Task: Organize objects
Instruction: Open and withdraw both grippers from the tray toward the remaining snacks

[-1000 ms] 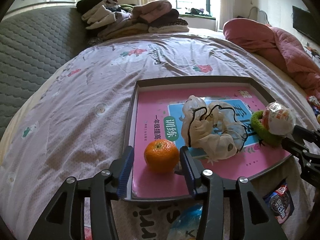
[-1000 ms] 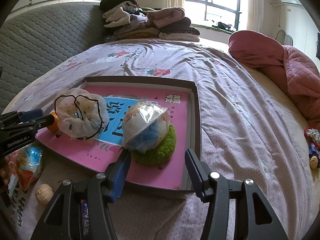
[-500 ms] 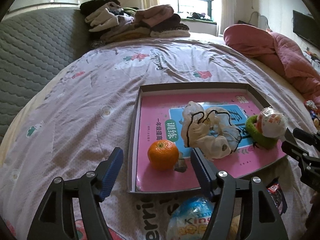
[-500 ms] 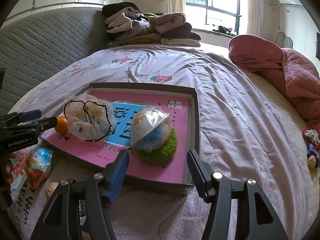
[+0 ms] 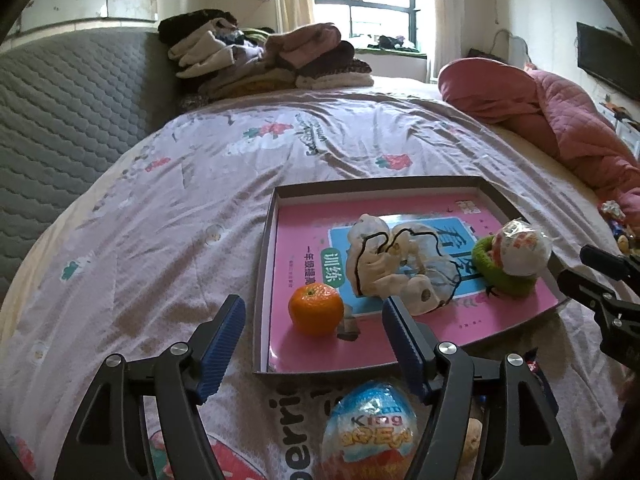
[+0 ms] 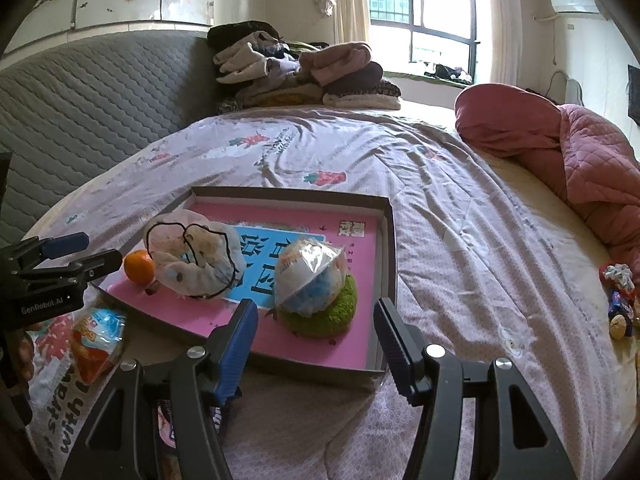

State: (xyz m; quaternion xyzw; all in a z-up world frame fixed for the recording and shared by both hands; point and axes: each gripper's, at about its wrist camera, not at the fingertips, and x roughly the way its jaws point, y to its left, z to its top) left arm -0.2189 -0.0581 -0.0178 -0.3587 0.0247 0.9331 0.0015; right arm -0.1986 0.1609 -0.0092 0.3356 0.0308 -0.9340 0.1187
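Note:
A shallow grey tray (image 5: 262, 300) (image 6: 390, 280) on the bed holds a pink book (image 5: 304, 224). On the book lie an orange (image 5: 316, 309) (image 6: 138, 266), a white scrunchie with black trim (image 5: 384, 264) (image 6: 196, 260), and a wrapped toy egg (image 5: 520, 248) (image 6: 310, 280) sitting on a green ring (image 6: 324, 316). My left gripper (image 5: 312, 301) is open just short of the orange, not touching it. My right gripper (image 6: 316, 306) is open in front of the wrapped egg, with nothing between its pads. Each gripper also shows in the other's view: left (image 6: 80, 252), right (image 5: 592, 268).
Another wrapped egg (image 5: 370, 432) (image 6: 96, 340) lies on a printed bag near the tray's front edge. Folded clothes (image 5: 260, 60) are stacked at the bed's far end by a grey headboard (image 5: 72, 120). A pink quilt (image 5: 540, 120) and small sweets (image 6: 618, 304) lie at the right.
The left jaws have spread wide, letting go of the orange, which stays on the book. Both grippers have drawn back and up from the tray.

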